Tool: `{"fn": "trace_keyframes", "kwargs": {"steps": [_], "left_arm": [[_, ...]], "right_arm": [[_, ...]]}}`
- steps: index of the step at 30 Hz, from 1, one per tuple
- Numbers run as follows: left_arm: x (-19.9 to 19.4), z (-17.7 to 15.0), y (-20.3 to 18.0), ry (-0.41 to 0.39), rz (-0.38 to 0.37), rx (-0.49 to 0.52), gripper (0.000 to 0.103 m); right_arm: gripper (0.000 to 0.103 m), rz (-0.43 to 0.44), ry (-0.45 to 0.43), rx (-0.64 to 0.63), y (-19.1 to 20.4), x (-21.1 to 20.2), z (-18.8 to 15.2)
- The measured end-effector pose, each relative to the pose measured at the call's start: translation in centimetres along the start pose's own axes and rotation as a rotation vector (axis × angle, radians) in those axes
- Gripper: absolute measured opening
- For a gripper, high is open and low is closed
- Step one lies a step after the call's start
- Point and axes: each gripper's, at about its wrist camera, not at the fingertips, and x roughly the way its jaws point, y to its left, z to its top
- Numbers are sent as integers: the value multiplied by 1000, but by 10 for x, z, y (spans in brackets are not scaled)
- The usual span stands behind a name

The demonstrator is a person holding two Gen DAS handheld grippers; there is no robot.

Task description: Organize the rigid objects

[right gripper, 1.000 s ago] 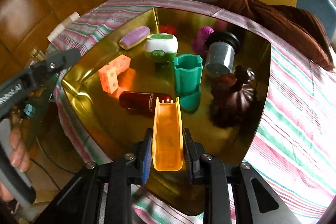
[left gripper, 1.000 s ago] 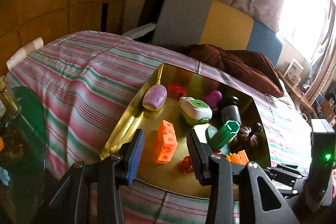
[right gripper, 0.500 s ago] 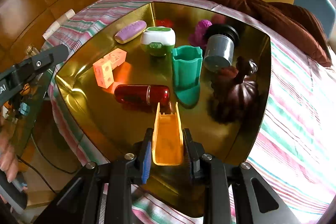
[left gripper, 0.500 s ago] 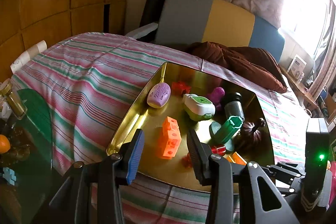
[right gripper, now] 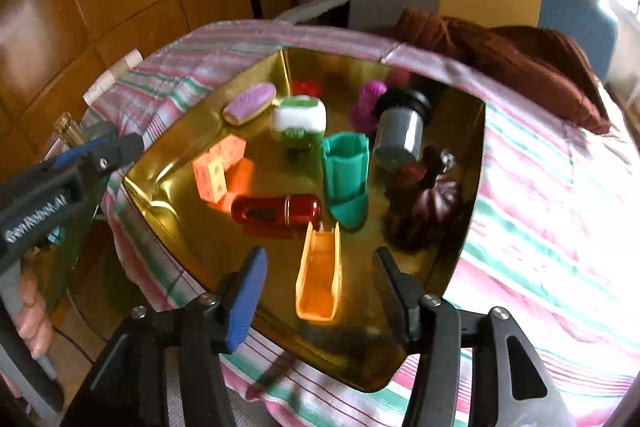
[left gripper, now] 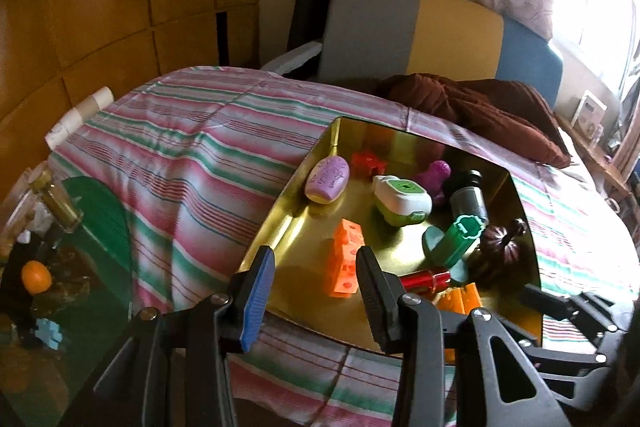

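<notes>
A gold metal tray (right gripper: 172, 223) on a striped cloth holds several toys. An orange trough-shaped piece (right gripper: 319, 279) lies on the tray floor near its front. My right gripper (right gripper: 320, 255) hangs just above it. Its jaws are opening and stand well clear of the piece on both sides. Beyond lie a red capsule (right gripper: 276, 209), a green tube piece (right gripper: 346, 171), a brown pumpkin (right gripper: 428, 203) and an orange block (right gripper: 216, 167). My left gripper (left gripper: 315, 255) hovers open over the tray's near left edge (left gripper: 256, 247), with nothing between its fingers and the orange block (left gripper: 346, 263) just beyond.
Farther back in the tray lie a purple oval (right gripper: 250, 103), a white-and-green case (right gripper: 298, 117), a magenta toy (right gripper: 366, 103) and a grey cylinder (right gripper: 398, 139). A brown cloth (left gripper: 480, 107) lies behind the tray. At the left, a glass table holds a bottle (left gripper: 56, 203) and an orange (left gripper: 36, 277).
The right gripper's jaws have parted and let go of the orange trough piece, which now lies in the tray. The left gripper has stayed open and hardly moved.
</notes>
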Motion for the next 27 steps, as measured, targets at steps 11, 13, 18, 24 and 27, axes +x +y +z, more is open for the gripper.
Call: {"fn": "trace_keyframes", "kwargs": {"steps": [11, 13, 18, 24, 27], "left_arm": [[-6, 2, -1, 43, 68, 48, 42], [-8, 3, 1, 39, 77, 38, 42], [-14, 6, 2, 3, 128, 56, 42], [-13, 7, 2, 21, 112, 52, 42], [-13, 6, 2, 24, 112, 54, 42]], "right_arm": [[99, -35, -28, 45, 2, -12, 10], [100, -49, -30, 63, 1, -13, 13], [103, -88, -32, 118, -2, -15, 21], [103, -161, -30, 155, 1, -16, 27], [103, -184, -37, 155, 3, -17, 29]]}}
